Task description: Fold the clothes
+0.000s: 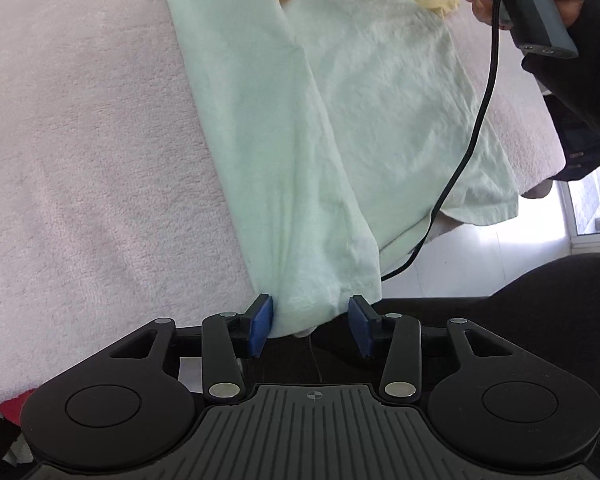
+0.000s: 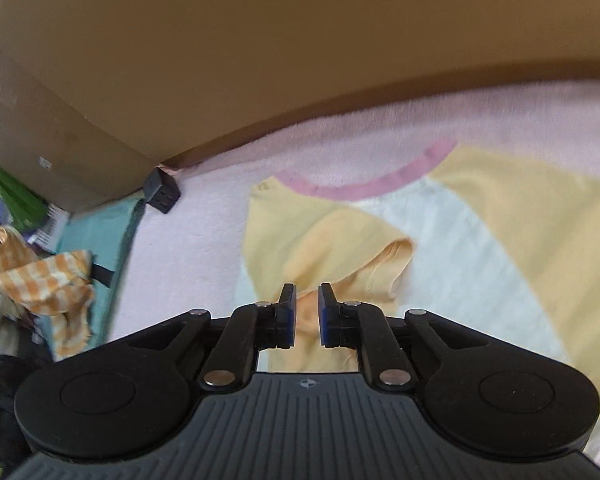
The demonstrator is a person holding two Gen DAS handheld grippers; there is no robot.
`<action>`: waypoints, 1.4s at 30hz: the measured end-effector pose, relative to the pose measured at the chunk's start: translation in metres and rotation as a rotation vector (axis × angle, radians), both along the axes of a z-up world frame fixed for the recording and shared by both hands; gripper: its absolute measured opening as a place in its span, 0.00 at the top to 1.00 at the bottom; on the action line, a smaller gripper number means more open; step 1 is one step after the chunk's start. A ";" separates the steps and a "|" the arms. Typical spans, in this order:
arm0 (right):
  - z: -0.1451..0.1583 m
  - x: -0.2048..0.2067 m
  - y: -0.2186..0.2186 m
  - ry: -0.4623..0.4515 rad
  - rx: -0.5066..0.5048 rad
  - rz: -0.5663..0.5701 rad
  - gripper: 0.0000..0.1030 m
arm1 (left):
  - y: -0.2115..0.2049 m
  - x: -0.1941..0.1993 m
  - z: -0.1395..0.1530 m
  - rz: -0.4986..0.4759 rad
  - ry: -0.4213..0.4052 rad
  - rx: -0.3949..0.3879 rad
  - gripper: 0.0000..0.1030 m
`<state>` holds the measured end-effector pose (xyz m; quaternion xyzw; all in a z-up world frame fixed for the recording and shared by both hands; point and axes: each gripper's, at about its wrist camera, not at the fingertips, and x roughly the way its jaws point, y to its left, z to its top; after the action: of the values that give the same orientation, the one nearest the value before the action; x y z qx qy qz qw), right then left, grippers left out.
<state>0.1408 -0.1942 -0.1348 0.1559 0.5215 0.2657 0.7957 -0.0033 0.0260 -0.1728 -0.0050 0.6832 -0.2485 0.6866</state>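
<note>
No writing is legible anywhere. The left claw point(image 1: 311, 326) stands apart, the pale green shirt point(image 1: 300, 128) hem bunched between its blue pads, touching the left one. A black cable point(image 1: 476, 128) trails across the shirt at 3 o'clock. The shirt lies on a fuzzy pink blanket point(image 1: 80, 140). The right claw point(image 2: 307, 314) is narrowly parted over the yellow sleeve point(image 2: 320, 248); a checkered cloth point(image 2: 40, 280) lies at 9 o'clock, a cardboard box point(image 2: 220, 60) at 12.

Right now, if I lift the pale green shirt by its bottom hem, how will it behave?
Probably floppy: the shirt already lies creased and folded over itself. Its corner overhangs the pink blanket, so it may sag or slide. The left gripper is open around the hem.
</note>
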 end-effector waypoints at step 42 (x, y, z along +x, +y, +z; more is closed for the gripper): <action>-0.003 0.039 -0.003 -0.043 -0.175 -0.016 0.90 | -0.035 0.040 0.050 0.102 -0.197 -0.062 0.18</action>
<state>0.1797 -0.1969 -0.1373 0.0843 0.5240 0.2159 0.8195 0.0371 -0.0087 -0.1224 -0.0366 0.6034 -0.2333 0.7616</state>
